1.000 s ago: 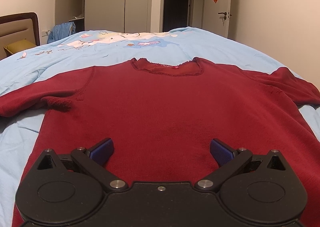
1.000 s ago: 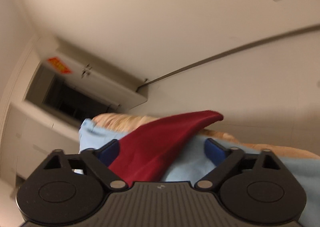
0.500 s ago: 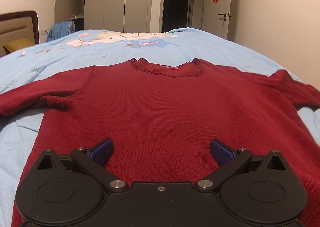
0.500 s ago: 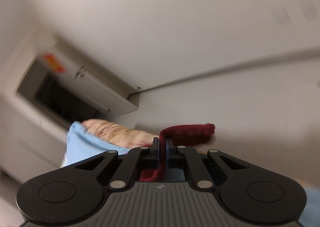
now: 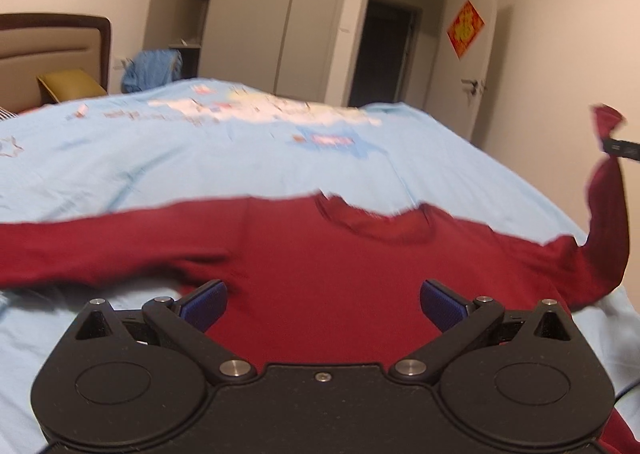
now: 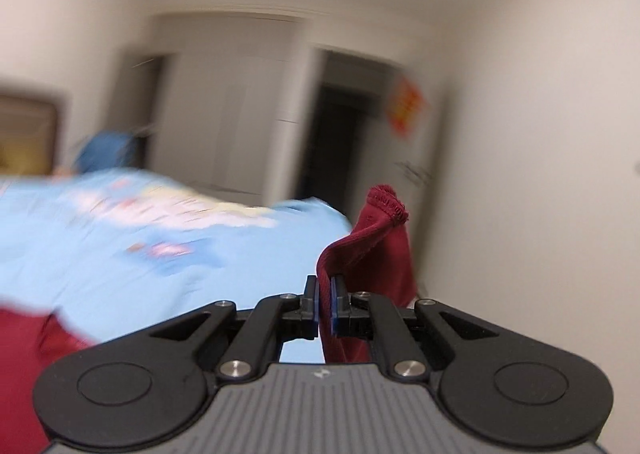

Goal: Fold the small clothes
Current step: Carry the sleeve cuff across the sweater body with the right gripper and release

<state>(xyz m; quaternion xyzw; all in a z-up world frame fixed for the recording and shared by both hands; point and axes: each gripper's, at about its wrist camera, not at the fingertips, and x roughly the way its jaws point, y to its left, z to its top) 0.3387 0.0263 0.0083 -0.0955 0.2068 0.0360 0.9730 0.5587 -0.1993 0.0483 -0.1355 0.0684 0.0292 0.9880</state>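
Right hand-held gripper (image 6: pixel 325 308): clamped on dark red knit sweater (image 5: pixel 344 278) sleeve (lifted, frame right).
Left hand-held gripper (image 5: pixel 323 304): fingers apart, over sweater on light blue bed (image 5: pixel 200 157).

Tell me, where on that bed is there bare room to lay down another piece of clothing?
The blue bedspread lies bare between the red sweater collar and the far printed patch. The near part is crowded: the sweater's body and outstretched sleeve cover it, and the right gripper holds the other sleeve lifted at the right edge.

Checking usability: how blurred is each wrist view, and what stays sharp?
Left wrist: sweater and bedspread moderately smeared, left gripper crisp. Right wrist: room heavily streaked; right gripper and pinched sleeve sharp.
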